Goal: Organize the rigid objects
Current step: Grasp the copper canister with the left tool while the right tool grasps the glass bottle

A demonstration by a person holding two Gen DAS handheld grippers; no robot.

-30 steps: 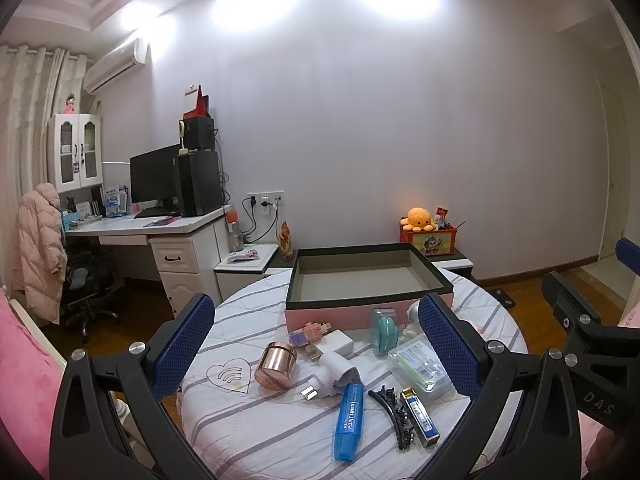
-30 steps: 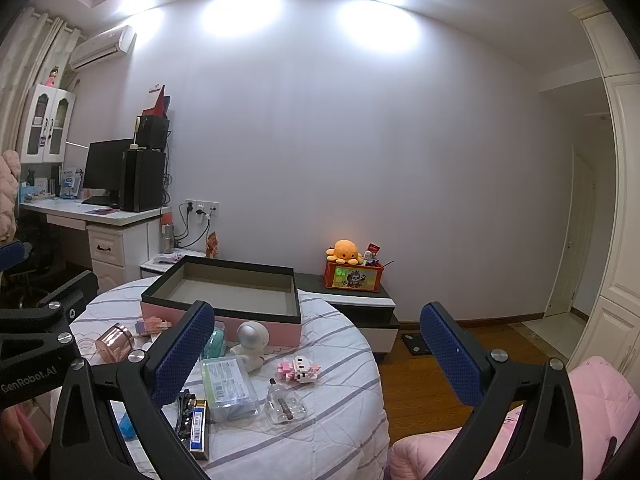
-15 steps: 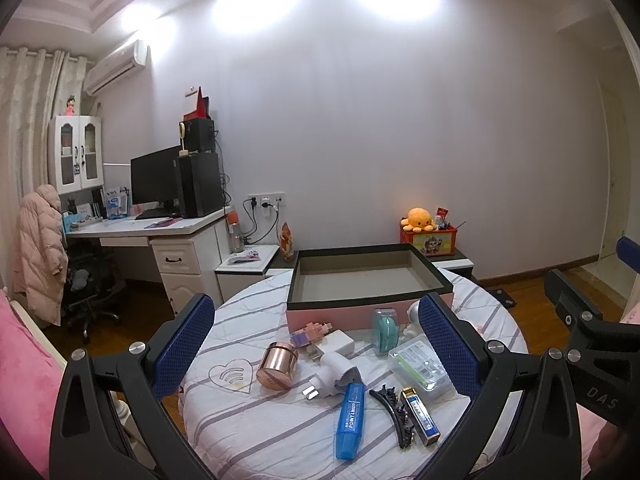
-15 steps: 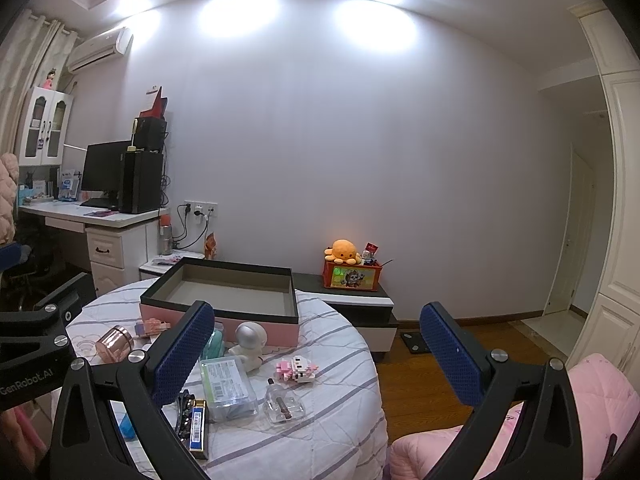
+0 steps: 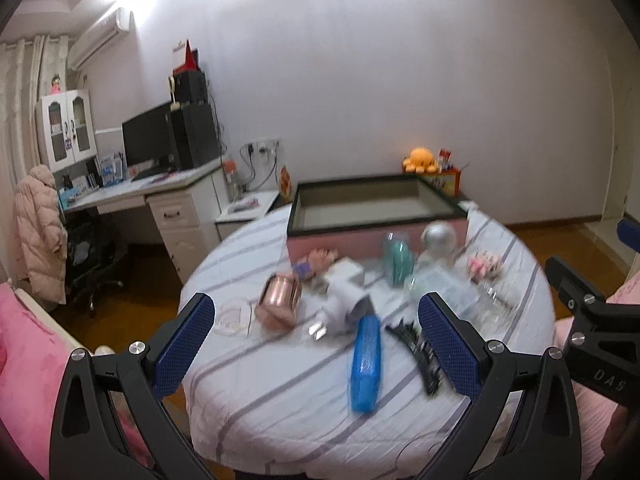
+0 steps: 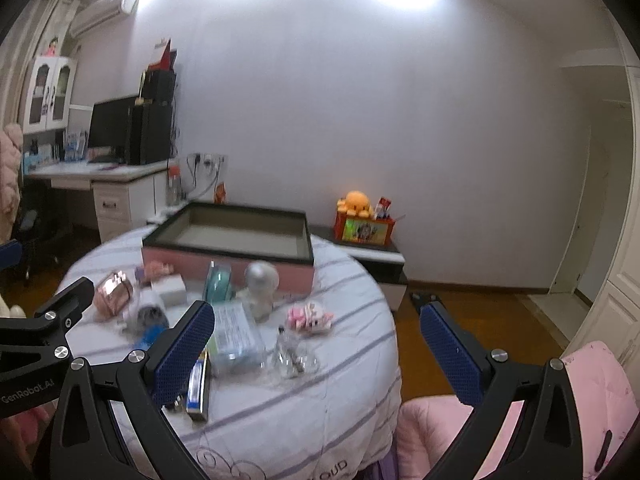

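Left wrist view shows the left gripper (image 5: 316,344) with jaws spread wide and holding nothing, hanging over the toys, maybe to grab one for the box (image 5: 372,204) at twelve o'clock.

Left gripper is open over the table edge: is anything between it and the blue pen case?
Nothing visible. The left gripper hangs open above the table's near edge, and the blue pen case lies between its fingers' line, with only bare striped cloth before it. The black hair clip lies beside it.

- Ahead of me: plain white wall (image 6: 400,120), ceiling lights glaring.
- White desk (image 5: 160,196) to my left, monitor (image 5: 146,140) on it.
- Wooden floor (image 6: 480,320).
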